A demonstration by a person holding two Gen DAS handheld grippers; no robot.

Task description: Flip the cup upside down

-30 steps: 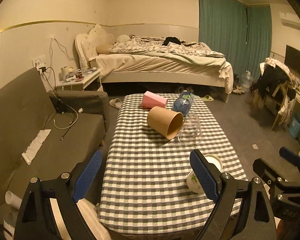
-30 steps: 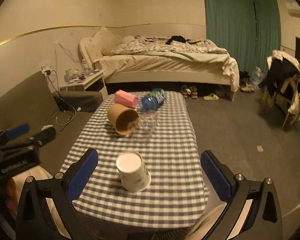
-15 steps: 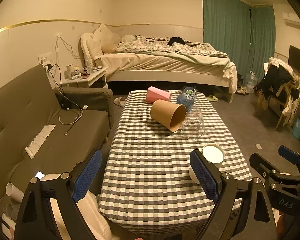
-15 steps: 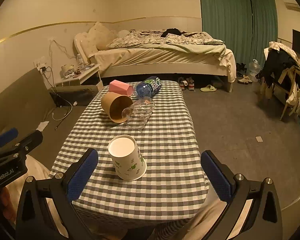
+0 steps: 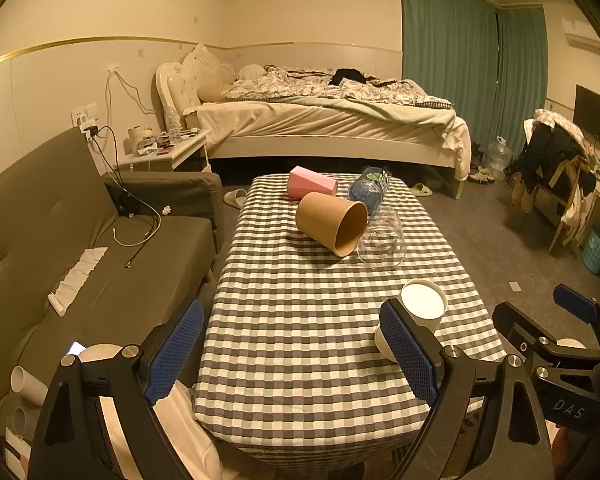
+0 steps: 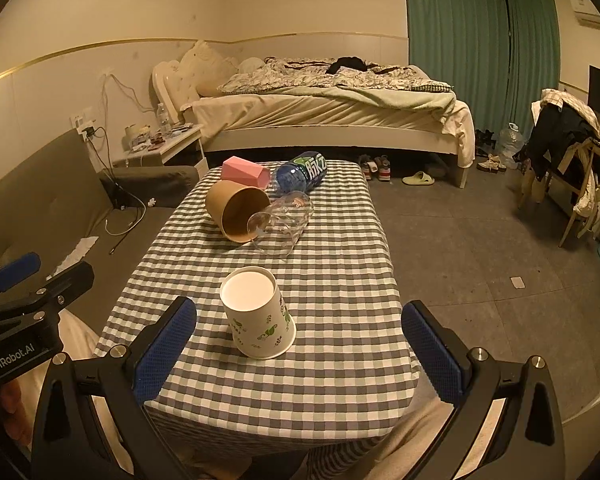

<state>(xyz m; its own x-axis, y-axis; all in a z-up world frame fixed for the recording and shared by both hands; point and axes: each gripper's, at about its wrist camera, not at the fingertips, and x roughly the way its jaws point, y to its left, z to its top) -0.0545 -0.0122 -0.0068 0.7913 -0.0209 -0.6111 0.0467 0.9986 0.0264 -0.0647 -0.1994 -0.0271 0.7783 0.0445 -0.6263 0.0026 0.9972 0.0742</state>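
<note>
left gripper (image 5: 290, 354) hangs off the near counter (image 6: 340, 264) edge with fingers spread and empty, the white paper cup (image 6: 258, 314) already sits mouth-down near the front so looks flipped, right gripper (image 6: 298, 354) backed off, released too

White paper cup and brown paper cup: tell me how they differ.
The white paper cup stands upside down on the checked tablecloth, flat base up; the brown paper cup lies on its side, mouth open toward the camera. The white one has green leaf prints, the brown one is plain. The white one sits near the table's front edge, the brown one farther back. Neither is held.
</note>
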